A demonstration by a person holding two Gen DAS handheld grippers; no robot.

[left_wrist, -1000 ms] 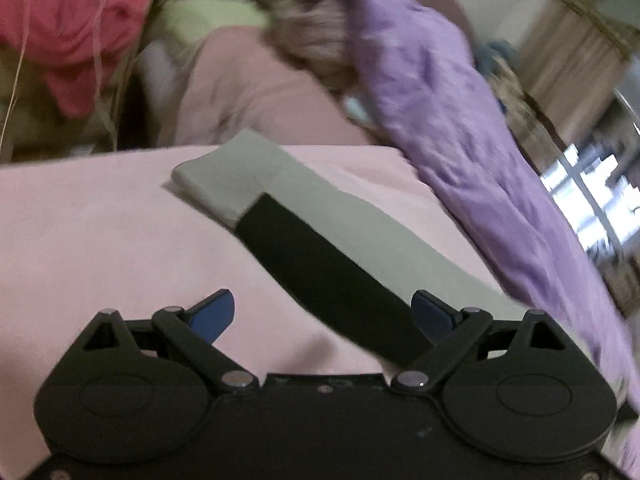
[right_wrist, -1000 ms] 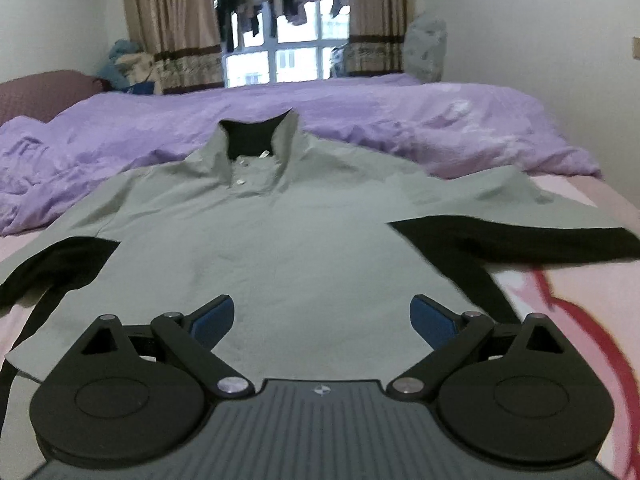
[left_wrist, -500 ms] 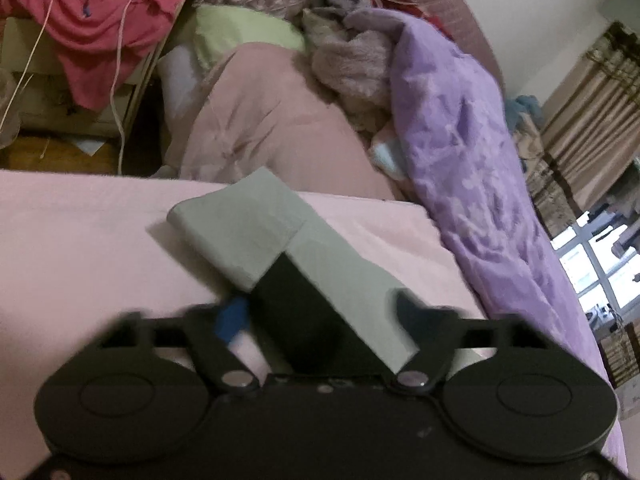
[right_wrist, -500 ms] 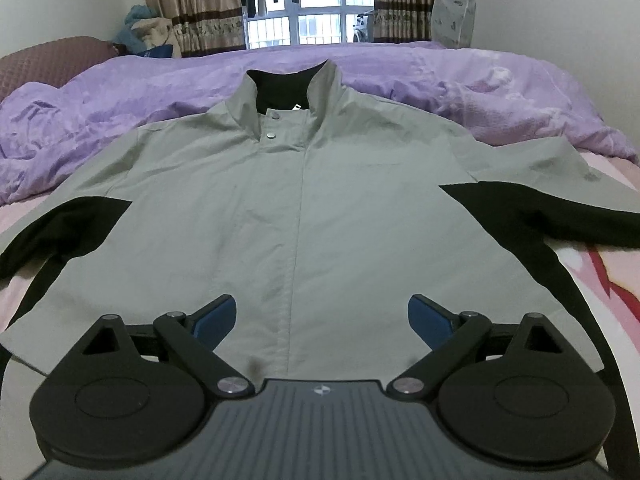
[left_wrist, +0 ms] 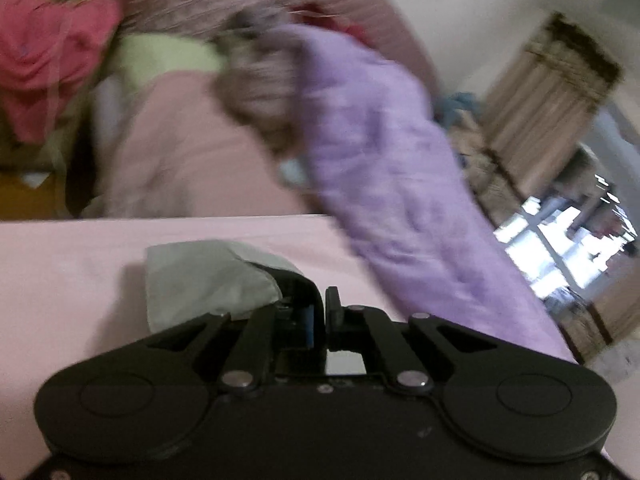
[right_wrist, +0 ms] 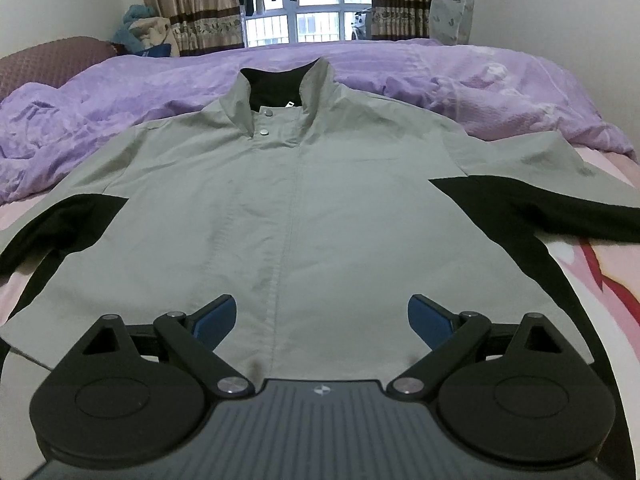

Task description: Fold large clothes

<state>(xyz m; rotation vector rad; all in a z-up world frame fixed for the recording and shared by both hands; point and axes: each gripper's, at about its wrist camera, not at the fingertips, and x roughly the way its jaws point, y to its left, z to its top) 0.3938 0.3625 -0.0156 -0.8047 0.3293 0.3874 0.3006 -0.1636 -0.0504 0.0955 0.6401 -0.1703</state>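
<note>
Closed now where a second ago they stood wide, the left tongs [left_wrist: 324,312] pinch the cuff end of the grey-and-black jacket sleeve [left_wrist: 208,280], which has bunched and lifted off the pink bed sheet [left_wrist: 72,264] it earlier lay flat on. Grey fabric folds over the left finger, with the black inner panel caught between the pads.

The right tongs [right_wrist: 320,320] hang open over the hem of the grey nylon-look jacket with black underarm panels [right_wrist: 304,200], pads clear of the cloth. That jacket lies face up and spread flat on the bed, collar towards the crumpled purple quilt [right_wrist: 460,80], both sleeves stretched outwards from the body.

Judging by its thin creases and the way the sleeve crumples in the grip, the shell is light, soft and probably slick, so a shallow pinch may slide off. Hemmed edges look the safest purchase: the cuff, already taken, and the bottom hem near the front placket below the collar. A big, limp garment like this would likely sag and drag unless lifted at two points together.
</note>
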